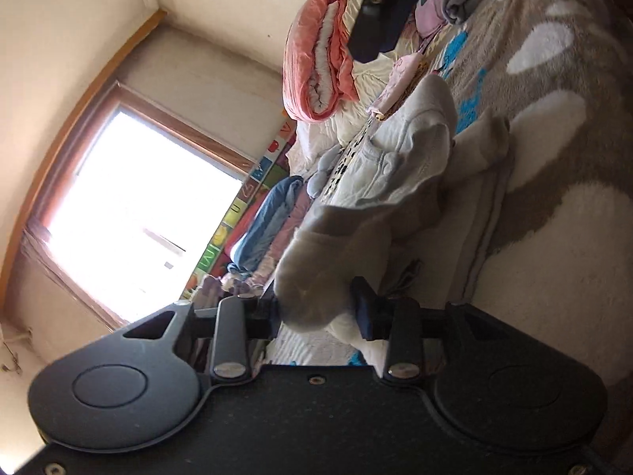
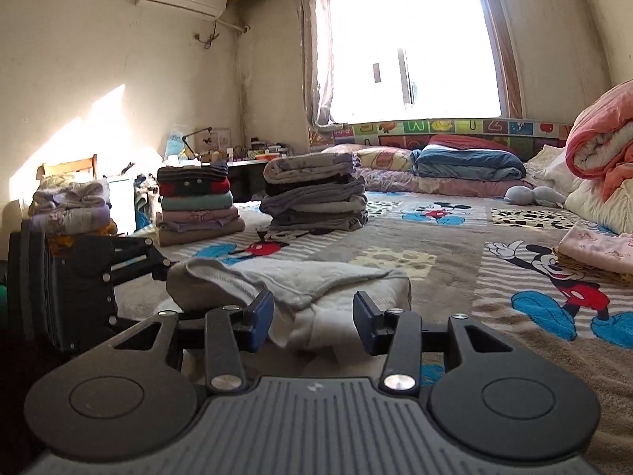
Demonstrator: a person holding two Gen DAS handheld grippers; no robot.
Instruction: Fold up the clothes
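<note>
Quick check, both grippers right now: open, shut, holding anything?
Left gripper: open, a fold of the grey garment between its fingers, pads not pressing.
Right gripper: open, holding nothing, at the garment's near edge.

- Folded garment (image 2: 300, 277) lies on blanket (image 2: 447, 261), directly ahead of right gripper (image 2: 313, 316).
- Left gripper (image 2: 79, 277) sits at garment's left end.
- Two clothes stacks (image 2: 316, 198) behind garment.
- Rolled quilt (image 2: 601, 146) far right, below window (image 2: 411, 39).
</note>
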